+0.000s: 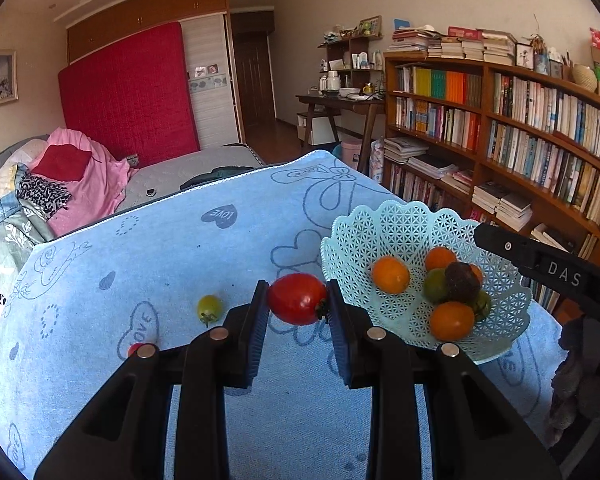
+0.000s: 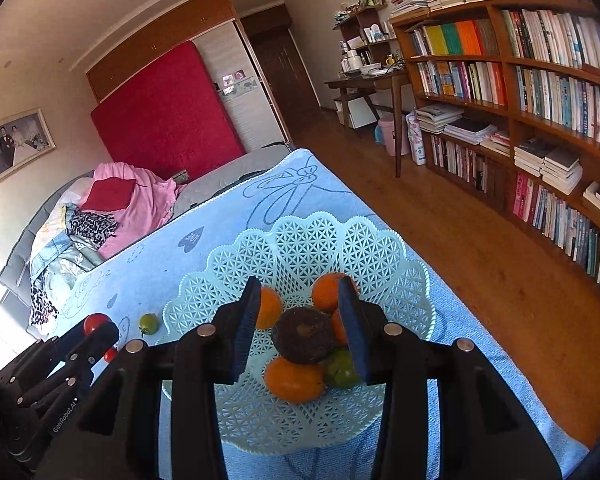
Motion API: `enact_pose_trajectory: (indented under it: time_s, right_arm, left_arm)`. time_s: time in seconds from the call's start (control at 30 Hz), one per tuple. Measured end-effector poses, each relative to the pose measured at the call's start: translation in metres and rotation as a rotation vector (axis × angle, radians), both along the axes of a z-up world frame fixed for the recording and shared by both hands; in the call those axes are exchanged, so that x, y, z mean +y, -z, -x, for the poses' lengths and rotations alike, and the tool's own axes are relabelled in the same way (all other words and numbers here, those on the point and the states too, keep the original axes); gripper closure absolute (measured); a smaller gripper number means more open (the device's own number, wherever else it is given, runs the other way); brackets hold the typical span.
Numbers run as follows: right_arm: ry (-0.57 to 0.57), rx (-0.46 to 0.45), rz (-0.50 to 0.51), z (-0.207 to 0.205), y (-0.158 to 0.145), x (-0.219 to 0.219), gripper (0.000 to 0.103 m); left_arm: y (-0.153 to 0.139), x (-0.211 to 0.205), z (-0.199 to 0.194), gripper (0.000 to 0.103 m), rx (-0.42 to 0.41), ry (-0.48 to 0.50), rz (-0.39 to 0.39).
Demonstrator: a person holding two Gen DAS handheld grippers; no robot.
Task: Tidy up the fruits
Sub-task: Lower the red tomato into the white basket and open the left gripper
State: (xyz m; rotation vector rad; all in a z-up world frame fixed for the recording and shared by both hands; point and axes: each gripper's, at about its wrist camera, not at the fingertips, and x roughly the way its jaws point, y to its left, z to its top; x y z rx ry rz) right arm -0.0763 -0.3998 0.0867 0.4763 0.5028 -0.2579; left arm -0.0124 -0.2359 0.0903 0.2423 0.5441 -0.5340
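Holding a red tomato (image 1: pixel 298 299) clamped between its pads, your left gripper (image 1: pixel 298 300) sits above the blue cloth (image 1: pixel 180 248), and the relation that matters now is simple: the pale lattice basket (image 1: pixel 380 224) lies just to that gripper's right, with its near rim almost beside the right-hand finger. The tomato's long axis runs across the jaws, stem end against the right pad, so it is pinched end to end and, I judge, could pop out sideways if you jolt it. A short carry rightward and over the scalloped rim looks like all that is needed.

Your right gripper (image 2: pixel 298 324) hangs directly over the basket (image 2: pixel 308 240), jaws parted and pressing on nothing; the dark brown fruit (image 2: pixel 304 334) lies below the gap, on the pile of orange fruits (image 2: pixel 294 378) and a green one (image 2: pixel 340 368). That arm stands on the basket's far side from your left hand, so mind the crowding when you bring the tomato in.

Loose on the cloth are a small green tomato (image 1: pixel 209 307), just left of the left gripper, and a small red one (image 1: pixel 134 348) peeping past the left finger's base. Both are far nearer your left hand.
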Motion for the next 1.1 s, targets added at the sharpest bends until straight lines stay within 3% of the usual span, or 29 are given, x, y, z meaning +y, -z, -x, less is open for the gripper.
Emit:
enact_pose_trajectory:
  time_s: [0.2,0.3,0.5,0.57,0.63,0.77,0.83,0.9,1.0,1.1]
  right_arm:
    - [0.030,-0.009,-0.010,0.005,-0.002,-0.007,0.060]
    - [0.047,-0.011,-0.012,0.006,-0.002,-0.010,0.050]
    - [0.049,-0.003,-0.007,0.004,-0.001,-0.012,0.050]
    - [0.053,0.001,-0.010,0.004,0.000,-0.012,0.048]
    - [0.058,0.002,-0.010,0.004,0.001,-0.011,0.044]
    - [0.061,-0.004,-0.012,0.005,0.000,-0.010,0.043]
    - [0.062,-0.010,-0.016,0.006,-0.001,-0.011,0.035]
    - [0.058,-0.016,-0.023,0.007,-0.001,-0.010,0.031]
    - [0.053,-0.020,-0.020,0.006,-0.002,-0.008,0.031]
    - [0.041,-0.030,-0.014,0.007,-0.005,-0.003,0.031]
  left_arm:
    - [-0.003,-0.021,0.005,0.074,0.022,0.081,0.029]
    - [-0.002,-0.029,0.006,0.074,0.044,0.111,0.037]
    - [-0.001,-0.037,0.010,0.073,0.051,0.149,0.038]
    - [0.001,-0.038,0.009,0.067,0.059,0.157,0.041]
    - [0.001,-0.036,0.009,0.049,0.060,0.158,0.053]
    - [0.000,-0.032,0.007,0.041,0.064,0.150,0.062]
    - [-0.001,-0.028,0.004,0.031,0.064,0.132,0.072]
    - [-0.001,-0.023,-0.001,0.030,0.073,0.110,0.078]
    - [-0.002,-0.014,-0.009,0.020,0.084,0.060,0.097]
    - [-0.003,-0.008,-0.014,0.019,0.074,0.015,0.098]
